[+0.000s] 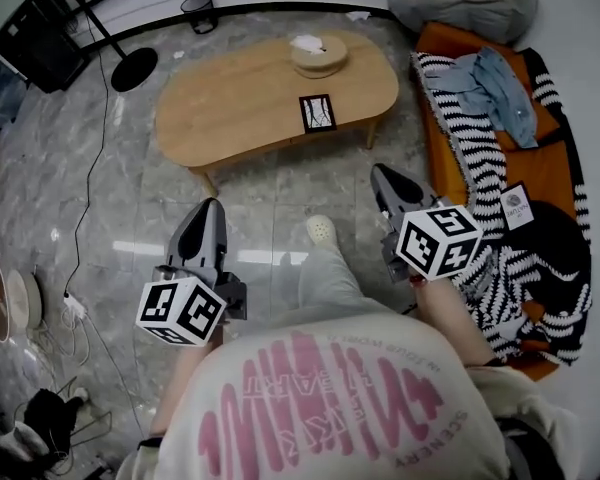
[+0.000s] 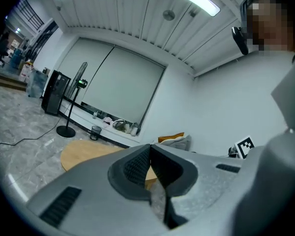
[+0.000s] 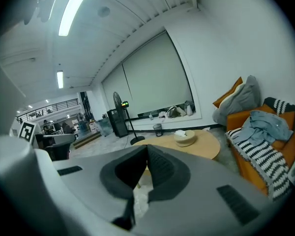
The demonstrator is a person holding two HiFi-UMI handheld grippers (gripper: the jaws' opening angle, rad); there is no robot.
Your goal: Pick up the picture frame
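Note:
The picture frame (image 1: pixel 318 112), black-edged with a pale print, lies flat near the front edge of an oval wooden coffee table (image 1: pixel 230 108). I see it only in the head view. Both grippers hang over the floor short of the table and point toward it. My left gripper (image 1: pixel 213 204) is left of the frame, its jaw tips meeting with nothing between them (image 2: pixel 150 145). To the frame's right, the right gripper (image 1: pixel 380 171) is also shut and empty (image 3: pixel 147 146). In both gripper views the jaws hide the frame, and only the table (image 2: pixel 83 154) (image 3: pixel 206 144) shows.
A round beige tissue holder (image 1: pixel 319 56) sits on the table's far side. An orange sofa (image 1: pixel 540 168) with a striped blanket and a blue garment (image 1: pixel 495 88) runs along the right. A fan base (image 1: pixel 133 68) and a bin (image 1: pixel 199 11) stand beyond the table. The person's shoe (image 1: pixel 322 231) is on the marble floor.

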